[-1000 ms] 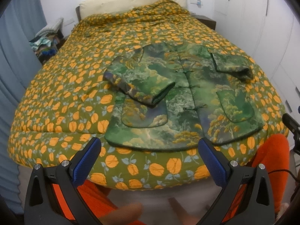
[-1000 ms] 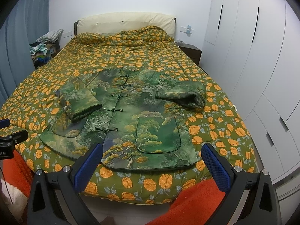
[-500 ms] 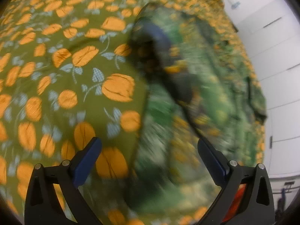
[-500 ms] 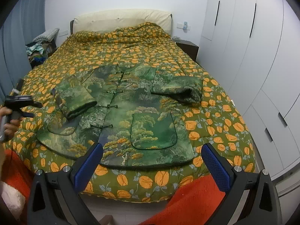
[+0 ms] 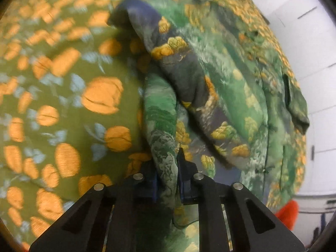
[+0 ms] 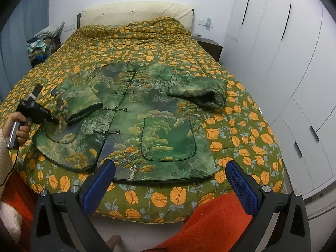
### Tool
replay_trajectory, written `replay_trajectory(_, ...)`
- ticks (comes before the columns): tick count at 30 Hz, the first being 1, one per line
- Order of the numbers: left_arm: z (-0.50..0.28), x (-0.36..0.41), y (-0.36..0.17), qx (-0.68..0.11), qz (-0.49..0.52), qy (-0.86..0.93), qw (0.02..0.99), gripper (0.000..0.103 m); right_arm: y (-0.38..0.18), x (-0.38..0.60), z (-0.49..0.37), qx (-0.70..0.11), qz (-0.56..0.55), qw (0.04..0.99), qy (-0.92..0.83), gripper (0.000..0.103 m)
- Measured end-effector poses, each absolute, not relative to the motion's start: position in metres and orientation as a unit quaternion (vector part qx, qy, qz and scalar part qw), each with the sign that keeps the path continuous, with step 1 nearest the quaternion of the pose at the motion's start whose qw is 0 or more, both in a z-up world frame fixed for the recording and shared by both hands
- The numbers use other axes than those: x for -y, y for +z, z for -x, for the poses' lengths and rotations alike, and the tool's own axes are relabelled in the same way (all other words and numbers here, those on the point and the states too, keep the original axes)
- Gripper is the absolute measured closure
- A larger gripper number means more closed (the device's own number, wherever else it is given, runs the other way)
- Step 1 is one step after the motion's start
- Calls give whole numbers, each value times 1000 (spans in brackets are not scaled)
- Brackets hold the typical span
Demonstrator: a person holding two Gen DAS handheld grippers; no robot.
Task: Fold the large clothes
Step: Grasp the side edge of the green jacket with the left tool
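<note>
A green padded jacket with a tree print lies face up on the bed, both sleeves folded across its front. My left gripper is shut on the jacket's left side edge, below the folded sleeve; a ridge of cloth is pinched between the jaws. In the right wrist view a hand holds that left gripper at the jacket's left side. My right gripper hangs open before the foot of the bed, nothing between its blue pads.
The bed's green quilt with orange flowers spreads under the jacket. White wardrobe doors line the right side. A cluttered nightstand stands at the back left, a dark one at the back right. Orange cloth lies below my right gripper.
My left gripper dropped from the foot of the bed to the jacket's left side and shut on its edge. The right gripper stayed where it was, open.
</note>
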State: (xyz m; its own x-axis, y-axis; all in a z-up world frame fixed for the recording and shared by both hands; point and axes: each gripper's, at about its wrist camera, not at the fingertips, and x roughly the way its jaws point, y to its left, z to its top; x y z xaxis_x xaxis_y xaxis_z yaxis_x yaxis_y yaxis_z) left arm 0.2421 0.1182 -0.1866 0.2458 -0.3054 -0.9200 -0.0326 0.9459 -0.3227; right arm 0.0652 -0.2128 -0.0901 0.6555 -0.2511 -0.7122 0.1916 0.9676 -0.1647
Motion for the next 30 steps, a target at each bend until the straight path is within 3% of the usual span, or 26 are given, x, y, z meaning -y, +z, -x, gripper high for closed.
replay_trajectory(11,-173,-162,-192,-609,146,-6,779,90,-97,222,-63,-397,29,909,-121,0)
replay_trajectory(17,-173,-180,-192,-605,185,3,775,89,-96,210,-64,-394,41,913,-101,0)
replay_trajectory(24,-181,-130,-199,-602,84,5,794,84,-99,211,-66,-395,42,912,-106,0)
replay_trajectory(30,-181,-121,-207,-603,56,2,796,85,-104,227,-76,-405,28,907,-114,0)
